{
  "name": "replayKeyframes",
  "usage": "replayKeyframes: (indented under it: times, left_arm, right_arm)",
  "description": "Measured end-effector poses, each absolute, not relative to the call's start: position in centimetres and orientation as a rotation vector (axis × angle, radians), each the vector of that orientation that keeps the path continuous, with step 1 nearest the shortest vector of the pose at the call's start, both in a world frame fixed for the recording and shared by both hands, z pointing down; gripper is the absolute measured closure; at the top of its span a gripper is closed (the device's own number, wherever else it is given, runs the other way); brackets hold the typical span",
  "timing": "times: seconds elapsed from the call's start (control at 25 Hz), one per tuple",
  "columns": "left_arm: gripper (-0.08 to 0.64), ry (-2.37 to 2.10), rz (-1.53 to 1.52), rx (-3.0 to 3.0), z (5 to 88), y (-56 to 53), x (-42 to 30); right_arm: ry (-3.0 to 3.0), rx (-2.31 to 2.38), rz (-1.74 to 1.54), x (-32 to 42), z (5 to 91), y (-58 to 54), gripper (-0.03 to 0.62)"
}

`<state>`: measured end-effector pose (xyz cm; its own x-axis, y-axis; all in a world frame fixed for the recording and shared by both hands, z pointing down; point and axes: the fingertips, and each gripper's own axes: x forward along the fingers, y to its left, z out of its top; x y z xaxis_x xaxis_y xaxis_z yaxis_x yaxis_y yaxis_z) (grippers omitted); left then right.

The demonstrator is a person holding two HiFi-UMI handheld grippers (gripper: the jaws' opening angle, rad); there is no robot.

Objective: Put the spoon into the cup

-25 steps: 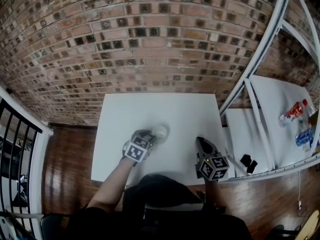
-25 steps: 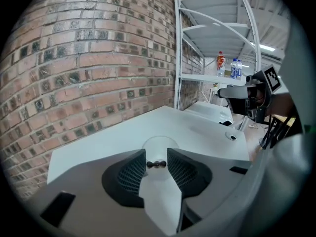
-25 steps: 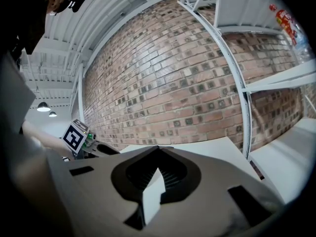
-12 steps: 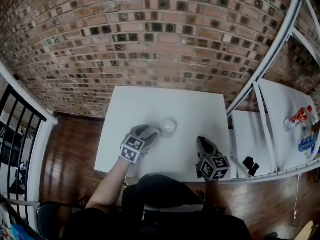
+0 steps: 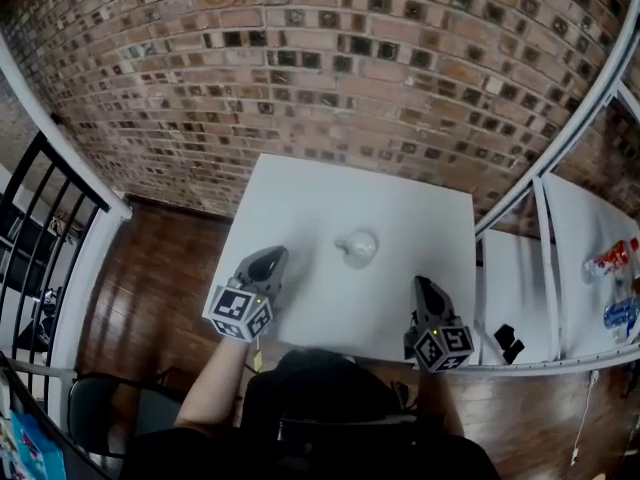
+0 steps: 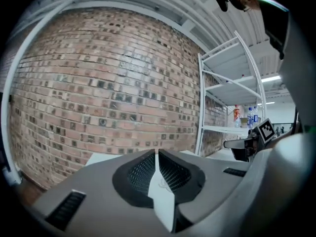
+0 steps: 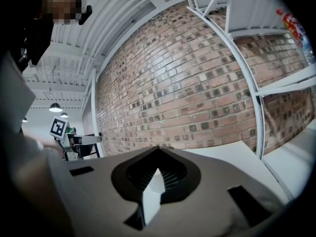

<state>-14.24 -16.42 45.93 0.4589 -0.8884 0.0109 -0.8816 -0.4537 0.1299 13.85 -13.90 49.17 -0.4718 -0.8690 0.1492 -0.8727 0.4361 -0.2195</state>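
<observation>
My left gripper (image 5: 270,258) has just been closing, its jaws together on nothing. Right gripper (image 5: 423,286) is pressed together too, empty. Cup (image 5: 358,247) stands mid-tabletop (image 5: 300,193), apart from both; can't make out the spoon.

The left gripper (image 5: 268,259) pointed level; its jaws had just been closing to a thin slit, with nothing between them. The right gripper (image 5: 423,285) pointed slightly downward, jaws together, empty. The left forearm (image 5: 218,388) trailed behind its gripper.

Left claw (image 5: 269,259) at table (image 5: 400,203) edge, jaws just been closing, nothing between. Cup (image 5: 357,248) ahead-right of it, well apart. Right claw (image 5: 422,287) farther right.
</observation>
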Motion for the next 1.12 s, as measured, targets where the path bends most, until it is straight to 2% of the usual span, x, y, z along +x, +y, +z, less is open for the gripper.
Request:
replayKeyframes:
  times: [0.32, 0.72, 1.12]
  left_arm:
    - [0.538, -1.714, -0.180, 2.459, 45.7, -14.2, -19.4]
    - [0.538, -1.679, -0.079, 2.447, 48.8, -12.5, -18.3]
    - [0.538, -1.663, -0.084, 2.487, 48.5, -13.2, -17.3]
  right_arm:
    - [-2.642, 1.595, 0.434, 12.8, 49.5, -14.1, 0.591]
    - [-2.616, 1.611, 0.465, 14.1, 50.2, -13.8, 0.591]
    - [-2.600, 1.617, 0.461, 14.8, 50.5, -14.1, 0.591]
